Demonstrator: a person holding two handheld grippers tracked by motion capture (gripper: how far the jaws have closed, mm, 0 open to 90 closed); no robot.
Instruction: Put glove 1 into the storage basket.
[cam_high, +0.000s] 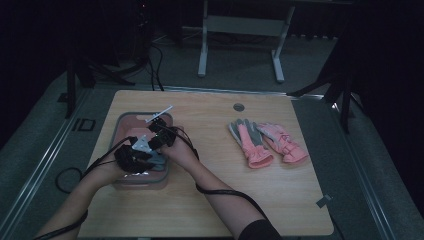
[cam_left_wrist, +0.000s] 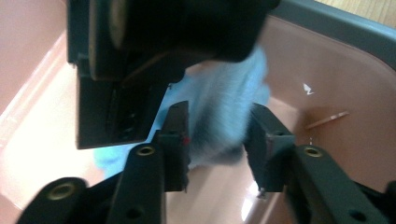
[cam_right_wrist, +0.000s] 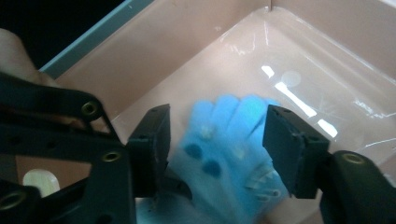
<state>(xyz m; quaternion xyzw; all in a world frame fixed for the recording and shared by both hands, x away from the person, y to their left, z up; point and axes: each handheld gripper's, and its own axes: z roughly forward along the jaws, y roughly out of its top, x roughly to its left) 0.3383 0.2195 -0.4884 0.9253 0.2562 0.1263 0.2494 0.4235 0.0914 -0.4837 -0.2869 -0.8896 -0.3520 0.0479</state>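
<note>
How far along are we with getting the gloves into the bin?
Done: the blue glove lies inside the pink bin. In hand: both grippers are over the bin, the left gripper and right gripper open around the glove, pads not pressing it. Left: the two pink gloves lie on the table, right of the bin, likely next.

In the high view both hands and their grippers cover most of the pink bin (cam_high: 120, 131), hiding its contents; inside the bin, the blue glove (cam_right_wrist: 224, 154) is smeared by blur in the right gripper view; the other gripper's black body (cam_left_wrist: 154, 51) hides its upper part in the left gripper view.
</note>
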